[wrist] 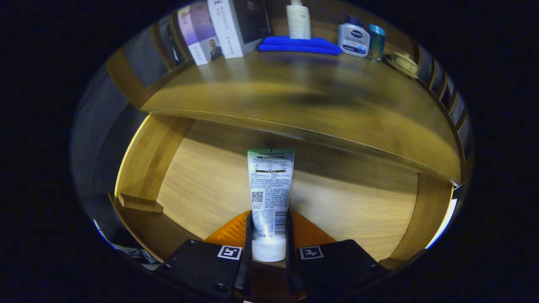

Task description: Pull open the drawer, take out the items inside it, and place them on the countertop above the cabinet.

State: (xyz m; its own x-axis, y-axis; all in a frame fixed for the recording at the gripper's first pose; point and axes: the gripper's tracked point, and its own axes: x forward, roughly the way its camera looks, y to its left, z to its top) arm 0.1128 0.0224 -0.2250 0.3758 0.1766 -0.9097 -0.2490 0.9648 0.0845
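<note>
My gripper (268,235) is shut on a white squeeze tube (270,189) with printed text and a green end. Both fingers press its lower body near the cap, and the tube points straight ahead, held above the open wooden drawer (202,185). The drawer's pale floor lies under the tube, with its side walls to the left and right. Beyond and above the tube's far end runs the front edge of the wooden countertop (303,97).
At the back of the countertop stand boxes (223,29), a folded blue cloth (300,44) with a white bottle (298,21) on it, a white pump bottle (353,38), a teal jar (376,41) and a small round dish (402,63).
</note>
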